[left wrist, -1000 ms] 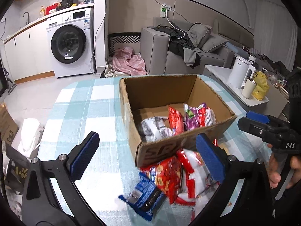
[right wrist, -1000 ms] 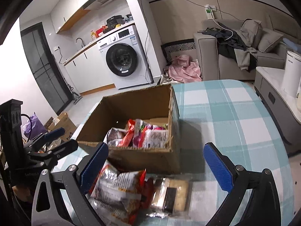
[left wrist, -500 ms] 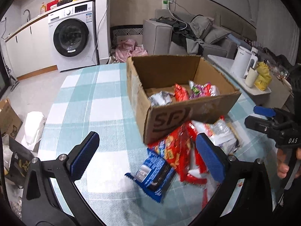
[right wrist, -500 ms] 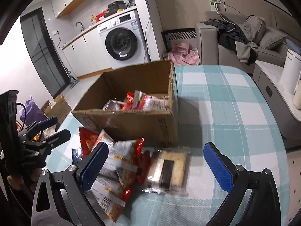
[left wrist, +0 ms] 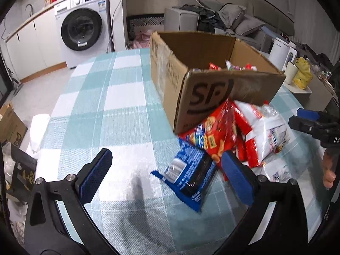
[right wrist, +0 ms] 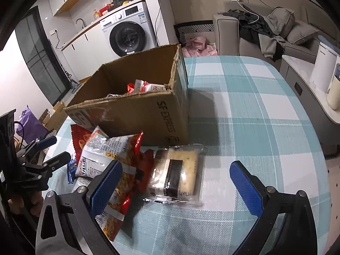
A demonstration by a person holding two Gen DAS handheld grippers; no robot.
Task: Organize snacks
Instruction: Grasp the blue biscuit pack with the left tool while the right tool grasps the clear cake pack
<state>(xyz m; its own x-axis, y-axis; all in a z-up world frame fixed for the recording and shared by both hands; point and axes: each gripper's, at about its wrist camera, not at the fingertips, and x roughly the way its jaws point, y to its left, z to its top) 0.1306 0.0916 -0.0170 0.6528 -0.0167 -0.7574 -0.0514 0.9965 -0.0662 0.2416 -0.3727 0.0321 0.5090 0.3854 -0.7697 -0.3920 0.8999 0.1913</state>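
A brown cardboard box stands on the checked tablecloth with several snack packets inside. A pile of loose snacks lies in front of it: a blue packet, a red cracker packet, white and red packets, and a clear-wrapped cake. My left gripper is open and empty, low over the blue packet. My right gripper is open and empty, low over the clear-wrapped cake.
A side cabinet with a white kettle, a cup and a yellow bag stands beside the table. A washing machine and a grey sofa are behind. Boxes and bags lie on the floor at left.
Both grippers have come down and closer to the loose snacks in front of the box. The box interior is now mostly hidden behind its front wall. Both stay open.
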